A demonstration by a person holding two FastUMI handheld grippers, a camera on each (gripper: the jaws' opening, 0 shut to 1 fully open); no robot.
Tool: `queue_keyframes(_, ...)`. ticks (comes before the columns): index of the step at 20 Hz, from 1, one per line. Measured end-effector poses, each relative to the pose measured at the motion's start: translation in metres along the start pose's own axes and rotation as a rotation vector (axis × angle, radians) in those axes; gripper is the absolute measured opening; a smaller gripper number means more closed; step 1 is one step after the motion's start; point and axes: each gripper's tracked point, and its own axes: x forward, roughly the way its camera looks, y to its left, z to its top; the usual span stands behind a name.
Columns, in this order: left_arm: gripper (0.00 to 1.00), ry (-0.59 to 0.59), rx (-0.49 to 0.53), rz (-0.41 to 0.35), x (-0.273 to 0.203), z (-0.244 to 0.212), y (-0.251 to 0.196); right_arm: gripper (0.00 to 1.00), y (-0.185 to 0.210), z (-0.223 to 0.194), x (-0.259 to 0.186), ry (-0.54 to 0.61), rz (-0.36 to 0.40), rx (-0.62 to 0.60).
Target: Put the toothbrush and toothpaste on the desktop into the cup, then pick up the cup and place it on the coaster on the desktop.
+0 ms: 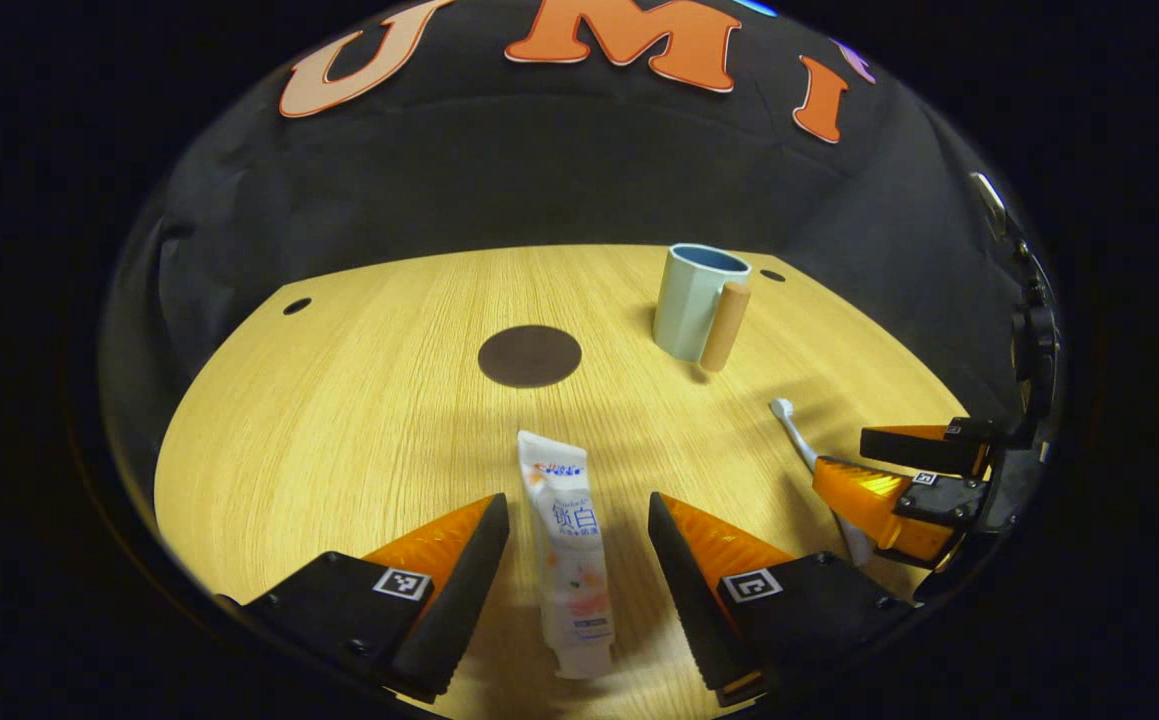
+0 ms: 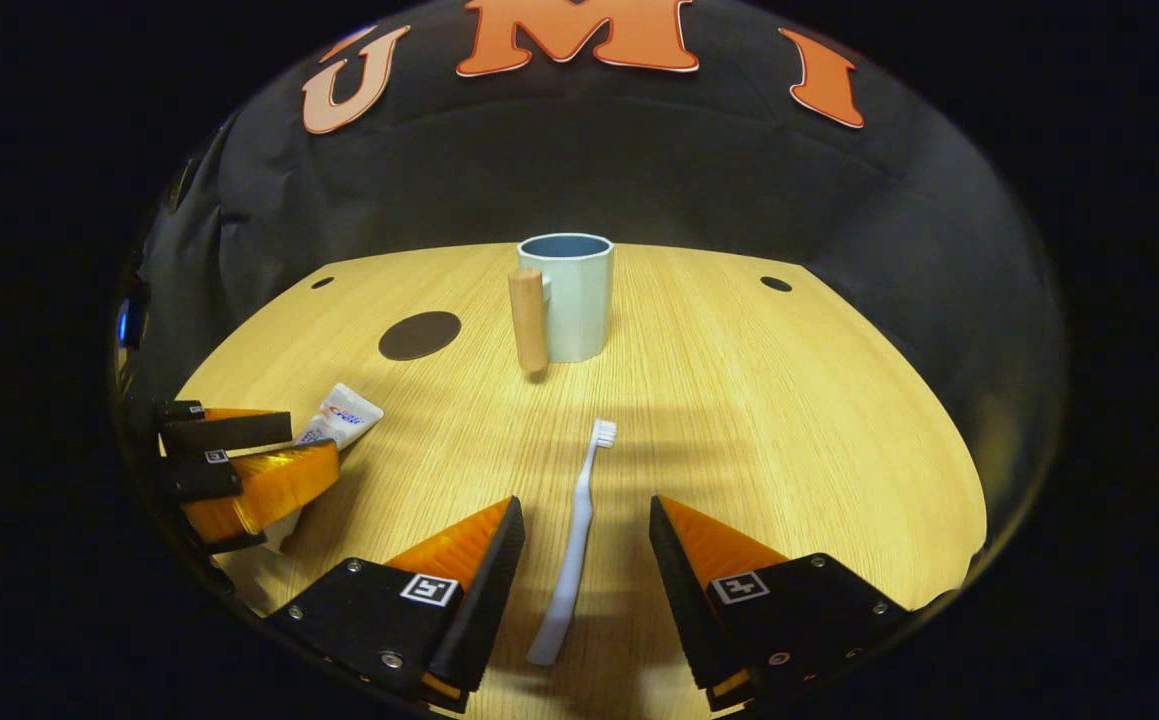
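Progress ~0% | toothpaste [image 1: 567, 545] flat on desk [image 1: 339, 400], btwn spread left gripper [image 1: 579, 560] fingers, no contact | toothbrush [image 2: 573, 540] flat, btwn spread right gripper [image 2: 579, 560] fingers, not pinched | cup [image 2: 567, 296] empty, upright, off coaster [image 2: 420, 335] | todo: both grasps, both drops, cup move

Both cameras are sitting low over the table [image 1: 339, 400], facing the back wall. They are sharing the cup [image 1: 699, 300] and coaster [image 2: 420, 335].
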Motion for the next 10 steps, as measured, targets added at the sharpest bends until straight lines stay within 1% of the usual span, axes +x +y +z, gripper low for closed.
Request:
queue_keyframes(1, 0.90, 0.010, -0.002, 0.002, 0.005, -0.006, 0.000, 0.77, 0.001, -0.001, 0.001, 0.006, 0.000, -0.005)
queue_keyframes(3, 0.90, 0.027, -0.008, 0.002, 0.008, -0.010, -0.001, 0.77, 0.001, -0.004, 0.002, 0.018, 0.004, -0.011)
queue_keyframes(4, 0.81, 0.041, -0.013, -0.003, 0.010, -0.014, -0.003, 0.77, 0.002, -0.004, 0.003, 0.023, 0.005, -0.013)
queue_keyframes(5, 0.78, 0.053, -0.012, 0.006, 0.010, -0.016, 0.000, 0.77, 0.003, -0.005, 0.003, 0.030, 0.007, -0.017)
queue_keyframes(6, 0.68, 0.045, -0.008, 0.011, 0.011, -0.013, 0.001, 0.77, 0.003, -0.006, 0.004, 0.039, 0.008, -0.021)
queue_keyframes(7, 0.64, 0.052, -0.006, 0.018, 0.014, -0.015, 0.002, 0.77, 0.006, -0.009, 0.005, 0.055, 0.012, -0.031)
queue_keyframes(8, 0.55, 0.050, -0.007, 0.015, 0.020, -0.016, 0.001, 0.77, 0.009, -0.005, 0.005, 0.044, 0.016, -0.028)
queue_keyframes(9, 0.47, 0.052, 0.002, 0.012, 0.013, -0.016, 0.000, 0.77, 0.012, -0.005, 0.005, 0.054, 0.026, -0.023)
queue_keyframes(10, 0.48, 0.037, -0.009, 0.014, 0.012, -0.013, 0.001, 0.65, 0.013, -0.005, 0.008, 0.055, 0.029, -0.016)
